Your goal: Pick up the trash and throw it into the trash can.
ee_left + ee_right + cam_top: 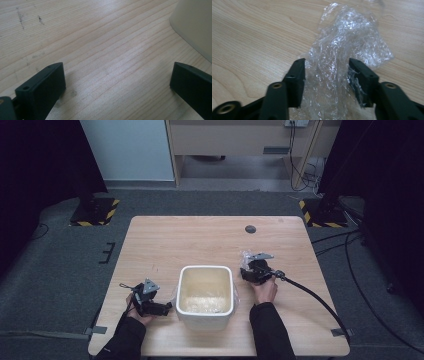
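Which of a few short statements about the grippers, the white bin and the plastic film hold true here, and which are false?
1. The crumpled clear plastic film lies between the right gripper's jaws. True.
2. The left gripper is shut on the film. False: it is open over bare wooden table.
3. The white square plastic bin stands between the two grippers. True.
4. The bin lies tipped on its side. False: it stands upright, mouth up.

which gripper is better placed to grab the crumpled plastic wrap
Right. The right gripper already has the crumpled plastic wrap between its partly open jaws. The left gripper is open over bare table beside the white bin, on its far side from the wrap.
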Tool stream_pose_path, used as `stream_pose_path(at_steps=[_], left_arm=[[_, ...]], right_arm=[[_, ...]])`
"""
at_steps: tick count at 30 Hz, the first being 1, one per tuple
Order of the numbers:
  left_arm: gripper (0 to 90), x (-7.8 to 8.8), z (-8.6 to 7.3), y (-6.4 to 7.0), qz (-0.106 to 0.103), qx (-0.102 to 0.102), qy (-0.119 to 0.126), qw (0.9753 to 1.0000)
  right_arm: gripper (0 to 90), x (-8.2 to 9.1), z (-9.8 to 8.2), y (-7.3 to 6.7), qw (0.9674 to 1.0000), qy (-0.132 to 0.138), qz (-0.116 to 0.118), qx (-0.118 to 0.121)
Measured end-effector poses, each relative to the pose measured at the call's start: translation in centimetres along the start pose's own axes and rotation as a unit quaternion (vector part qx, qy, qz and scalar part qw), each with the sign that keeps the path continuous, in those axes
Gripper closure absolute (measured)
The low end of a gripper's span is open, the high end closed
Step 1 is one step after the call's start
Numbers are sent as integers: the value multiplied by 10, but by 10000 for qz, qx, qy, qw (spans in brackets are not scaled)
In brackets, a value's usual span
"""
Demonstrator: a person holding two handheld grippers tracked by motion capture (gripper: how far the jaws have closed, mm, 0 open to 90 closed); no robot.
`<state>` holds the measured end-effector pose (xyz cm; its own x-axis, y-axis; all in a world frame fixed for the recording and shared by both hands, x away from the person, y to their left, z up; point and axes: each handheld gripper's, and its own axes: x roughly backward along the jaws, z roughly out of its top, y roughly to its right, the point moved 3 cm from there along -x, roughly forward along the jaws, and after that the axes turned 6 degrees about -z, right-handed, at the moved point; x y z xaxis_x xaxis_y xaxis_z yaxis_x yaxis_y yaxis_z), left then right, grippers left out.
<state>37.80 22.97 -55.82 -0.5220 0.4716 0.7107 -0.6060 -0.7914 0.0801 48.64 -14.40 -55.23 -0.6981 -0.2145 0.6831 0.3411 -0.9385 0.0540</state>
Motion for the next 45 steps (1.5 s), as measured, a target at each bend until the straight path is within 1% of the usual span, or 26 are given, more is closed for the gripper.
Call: stream_pose_path(at_steps=[2,3,5,8,11,14,19,23,27,29,30,31,36,38,39,43,45], left_arm=[[0,0,0,0,0,1,1,10000],[0,0,0,0,0,0,0,10000],[0,0,0,0,0,-1,-1,10000],[0,0,0,0,1,1,1,10000],[0,0,0,0,0,0,-1,10000],[0,0,0,0,0,1,0,10000],[0,0,0,0,0,1,0,10000],[0,0,0,0,0,2,0,10000],[0,0,0,0,0,1,0,10000],[0,0,0,0,0,0,-1,10000],[0,0,0,0,1,2,1,10000],[0,0,0,0,0,2,1,10000],[0,0,0,0,0,0,0,10000],[0,0,0,0,0,0,0,10000],[0,0,0,0,0,0,0,10000],[0,0,0,0,0,0,-1,10000],[0,0,0,0,0,1,1,10000]], right_arm=[[575,2,1,1,10000,30,-24,64],[591,3,1,1,10000,38,-41,55],[612,7,2,3,9999,65,-18,90],[611,17,7,7,9997,178,10,139],[615,31,14,11,9992,368,70,152],[624,46,21,15,9982,561,199,119],[624,74,31,20,9952,907,335,128],[620,99,36,24,9917,1200,437,145],[617,123,36,26,9875,1465,553,158],[621,132,35,27,9848,1607,645,94],[624,136,35,27,9834,1668,705,66],[624,139,35,27,9829,1692,729,64],[623,156,39,30,9775,1960,781,8],[622,162,40,32,9750,2052,851,-41],[620,167,40,32,9732,2117,895,-44],[619,176,39,31,9695,2236,1006,-31],[620,180,40,31,9682,2279,1030,4]])
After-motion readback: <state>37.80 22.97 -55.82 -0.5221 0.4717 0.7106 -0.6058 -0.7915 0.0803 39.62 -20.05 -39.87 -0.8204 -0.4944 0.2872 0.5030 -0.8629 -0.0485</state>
